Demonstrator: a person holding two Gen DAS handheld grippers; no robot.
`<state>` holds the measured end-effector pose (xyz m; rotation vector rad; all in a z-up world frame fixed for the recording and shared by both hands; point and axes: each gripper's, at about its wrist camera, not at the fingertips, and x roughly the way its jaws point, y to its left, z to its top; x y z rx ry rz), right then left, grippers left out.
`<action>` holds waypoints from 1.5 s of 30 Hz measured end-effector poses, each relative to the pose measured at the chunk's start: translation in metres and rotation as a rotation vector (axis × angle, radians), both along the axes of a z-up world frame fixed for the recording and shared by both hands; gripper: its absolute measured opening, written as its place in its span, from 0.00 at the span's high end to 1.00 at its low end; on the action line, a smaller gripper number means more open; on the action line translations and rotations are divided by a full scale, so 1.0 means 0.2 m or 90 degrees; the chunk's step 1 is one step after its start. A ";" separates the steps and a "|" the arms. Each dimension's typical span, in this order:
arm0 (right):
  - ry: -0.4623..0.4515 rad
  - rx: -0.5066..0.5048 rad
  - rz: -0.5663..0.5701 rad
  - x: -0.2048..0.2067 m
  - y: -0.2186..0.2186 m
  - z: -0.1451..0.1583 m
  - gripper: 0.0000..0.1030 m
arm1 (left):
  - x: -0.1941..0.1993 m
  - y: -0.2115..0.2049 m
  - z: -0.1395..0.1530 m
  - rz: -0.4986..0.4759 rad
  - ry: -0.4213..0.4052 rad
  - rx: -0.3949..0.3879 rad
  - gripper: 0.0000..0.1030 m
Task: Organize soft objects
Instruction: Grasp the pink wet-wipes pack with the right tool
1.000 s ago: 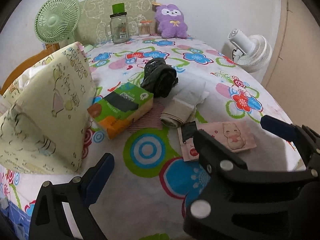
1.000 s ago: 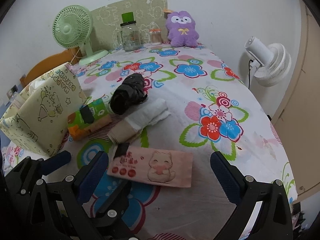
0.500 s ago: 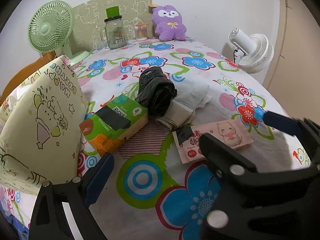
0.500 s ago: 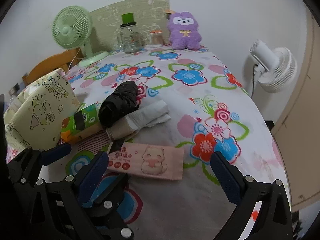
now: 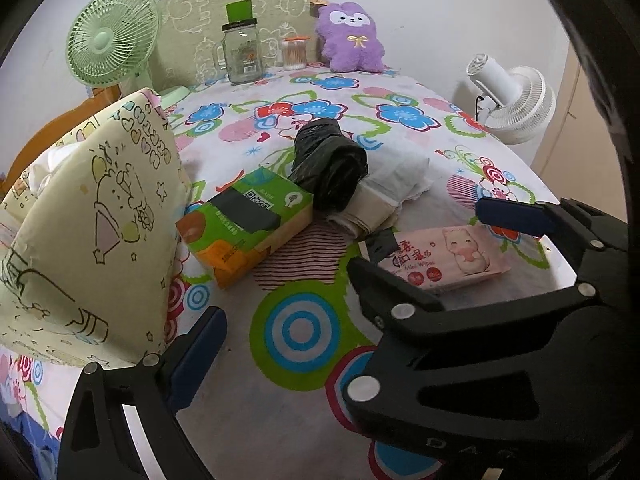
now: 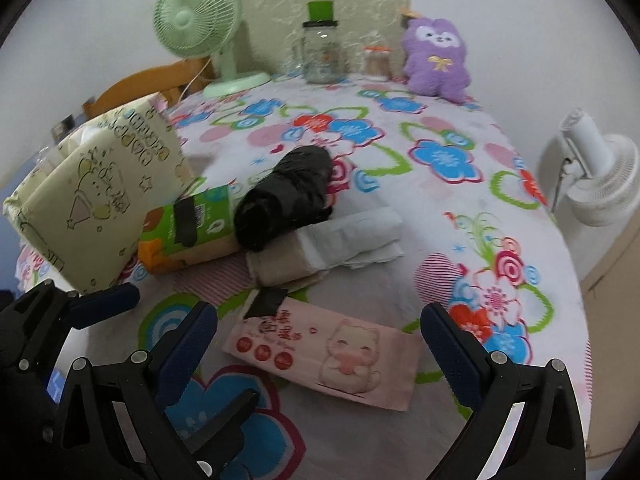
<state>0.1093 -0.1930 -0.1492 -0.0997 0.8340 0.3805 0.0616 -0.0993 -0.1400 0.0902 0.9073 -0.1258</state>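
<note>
The pink wipes pack (image 6: 332,354) is lying near, between the 2 wide-apart fingers of the empty right gripper (image 6: 318,344), so it should be pinched gently, while the left gripper (image 5: 280,320) is being held apart too.

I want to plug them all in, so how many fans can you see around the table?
2. A green fan stands on the table's far left corner; a white fan stands off the table's right edge. Others may sit outside the views.
</note>
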 end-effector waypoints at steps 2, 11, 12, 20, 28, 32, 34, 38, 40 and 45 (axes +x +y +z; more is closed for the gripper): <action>0.007 -0.002 0.017 0.01 0.01 0.00 0.00 | -0.01 0.00 0.00 0.000 -0.001 0.002 0.03; 0.033 -0.002 0.007 -0.05 -0.01 -0.01 0.20 | -0.03 0.02 0.00 -0.005 -0.003 0.002 0.03; 0.035 0.001 0.003 -0.06 -0.02 -0.01 0.20 | -0.04 0.02 0.00 -0.006 -0.004 0.003 0.03; 0.034 -0.004 -0.018 -0.15 -0.02 0.00 0.44 | -0.07 0.03 0.00 -0.017 -0.009 0.005 0.03; 0.046 -0.005 -0.061 -0.18 -0.04 0.01 0.41 | -0.09 0.03 0.00 -0.018 -0.016 0.006 0.03; 0.051 -0.007 -0.065 -0.20 -0.05 0.02 0.35 | -0.10 0.03 0.00 -0.020 -0.015 0.005 0.03; 0.051 -0.007 -0.069 -0.22 -0.06 0.03 0.33 | -0.10 0.03 0.00 -0.022 -0.015 0.006 0.03; 0.058 0.010 -0.063 -0.24 -0.08 0.02 0.35 | -0.12 0.02 0.00 -0.025 -0.020 0.014 0.03; 0.054 0.006 -0.071 -0.24 -0.08 0.01 0.45 | -0.12 0.02 0.01 -0.025 -0.020 0.018 0.03; 0.038 -0.004 -0.085 -0.24 -0.08 0.01 0.60 | -0.10 0.00 0.01 -0.028 -0.013 0.019 0.04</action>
